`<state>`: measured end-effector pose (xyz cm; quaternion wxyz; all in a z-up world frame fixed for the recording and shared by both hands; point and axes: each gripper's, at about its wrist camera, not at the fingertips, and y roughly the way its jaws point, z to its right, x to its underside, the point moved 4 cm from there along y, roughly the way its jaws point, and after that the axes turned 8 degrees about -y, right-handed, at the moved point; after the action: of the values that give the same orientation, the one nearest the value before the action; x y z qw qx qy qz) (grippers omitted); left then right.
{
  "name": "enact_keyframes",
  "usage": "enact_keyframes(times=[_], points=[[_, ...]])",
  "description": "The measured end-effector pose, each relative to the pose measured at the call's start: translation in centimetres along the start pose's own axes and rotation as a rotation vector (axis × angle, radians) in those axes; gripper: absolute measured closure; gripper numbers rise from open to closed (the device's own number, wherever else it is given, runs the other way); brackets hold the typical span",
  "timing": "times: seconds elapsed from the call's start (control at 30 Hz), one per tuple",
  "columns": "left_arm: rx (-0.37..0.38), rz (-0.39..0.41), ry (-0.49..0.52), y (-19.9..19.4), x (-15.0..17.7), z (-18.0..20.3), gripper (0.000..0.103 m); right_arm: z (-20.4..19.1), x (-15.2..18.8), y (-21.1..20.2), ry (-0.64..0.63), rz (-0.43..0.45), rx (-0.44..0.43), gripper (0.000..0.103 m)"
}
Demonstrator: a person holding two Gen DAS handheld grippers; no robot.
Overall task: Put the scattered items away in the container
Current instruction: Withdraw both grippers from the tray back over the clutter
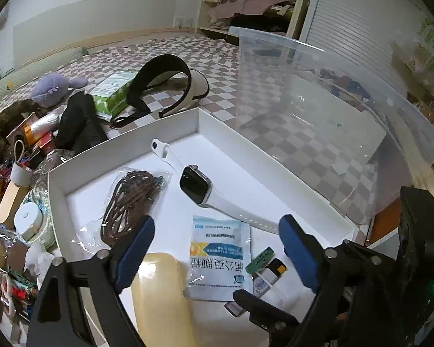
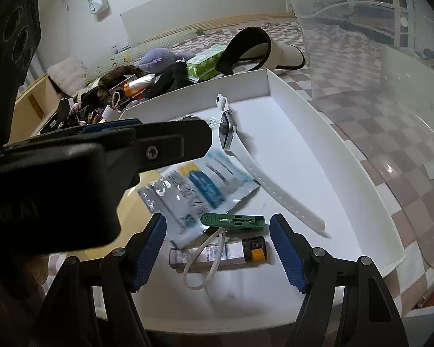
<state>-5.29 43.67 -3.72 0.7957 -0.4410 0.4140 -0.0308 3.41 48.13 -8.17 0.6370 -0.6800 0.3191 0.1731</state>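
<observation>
A white shallow box (image 1: 121, 141) (image 2: 370, 185) holds a white-strapped smartwatch (image 1: 198, 186) (image 2: 231, 133), a bagged brown cord (image 1: 131, 202), a blue-white sachet (image 1: 221, 257) (image 2: 199, 185), a green clip (image 1: 260, 258) (image 2: 234, 221), a clear lighter (image 2: 220, 253) with a white loop, and a pale yellow object (image 1: 162, 297). My left gripper (image 1: 217, 254) is open above the sachet. My right gripper (image 2: 217, 251) is open around the lighter and clip, empty. The left gripper's black body (image 2: 72, 173) blocks the right view's left side.
A clear plastic tub (image 1: 318, 101) (image 2: 376, 57) stands right of the box on a checkered cover. A black-and-cream visor (image 1: 170, 84) (image 2: 260, 49), a green wipes pack (image 1: 112, 95), a purple plush (image 1: 55, 86) and a clutter pile (image 1: 23, 179) lie left and behind.
</observation>
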Motion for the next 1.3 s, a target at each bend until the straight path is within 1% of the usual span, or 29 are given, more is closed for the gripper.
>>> enact_keyframes(times=[0.13,0.2,0.3,0.33,0.37,0.47,0.57,0.63,0.7,0.77,0.83,0.9,1.03,1.17,1.3], points=[[0.0,0.011,-0.013,-0.5,-0.1,-0.3,0.013,-0.1,-0.1,-0.1,0.003,0.004,0.001,0.028],[-0.002,0.016,-0.017,-0.8,-0.2,-0.4,0.013,-0.1,-0.2,-0.3,0.005,0.009,0.009,0.018],[-0.01,0.028,-0.023,-1.4,-0.2,-0.7,0.013,-0.2,-0.3,-0.7,0.004,0.022,0.025,0.009],[-0.013,0.033,-0.027,-1.6,-0.2,-0.9,0.012,-0.3,-0.4,-0.9,0.001,0.027,0.032,0.006],[-0.016,0.037,-0.031,-1.8,-0.2,-1.0,0.009,-0.3,-0.4,-1.0,-0.001,0.031,0.038,0.0],[-0.029,0.06,-0.039,-2.7,-0.1,-1.5,0.008,-0.4,-0.6,-1.7,-0.005,0.053,0.062,0.0],[-0.041,0.083,-0.047,-3.7,0.1,-2.0,0.008,-0.6,-0.7,-1.9,-0.007,0.05,0.075,0.0],[-0.064,0.107,-0.059,-4.4,0.1,-2.4,0.008,-0.8,-0.7,-2.1,-0.013,0.051,0.088,0.0],[-0.062,0.127,-0.078,-5.5,0.2,-3.0,0.007,-1.1,-0.8,-2.3,-0.023,0.054,0.098,0.0],[-0.056,0.137,-0.096,-6.3,0.3,-3.5,0.001,-1.4,-0.9,-2.6,-0.031,0.06,0.115,0.0],[-0.07,0.167,-0.112,-7.4,0.4,-4.1,0.001,-1.6,-0.9,-2.9,-0.035,0.067,0.124,0.0],[-0.091,0.187,-0.119,-8.4,0.4,-4.7,0.001,-1.8,-1.1,-3.2,-0.032,0.07,0.122,0.0],[-0.128,0.202,-0.15,-10.7,0.8,-6.5,0.001,-2.4,-1.6,-4.1,-0.026,0.087,0.119,0.0],[-0.165,0.226,-0.183,-13.3,1.1,-8.8,0.001,-3.3,-2.7,-5.1,-0.001,0.125,0.119,0.0],[-0.211,0.27,-0.211,-16.0,1.4,-11.2,0.001,-4.8,-3.8,-5.7,0.029,0.151,0.108,0.0]])
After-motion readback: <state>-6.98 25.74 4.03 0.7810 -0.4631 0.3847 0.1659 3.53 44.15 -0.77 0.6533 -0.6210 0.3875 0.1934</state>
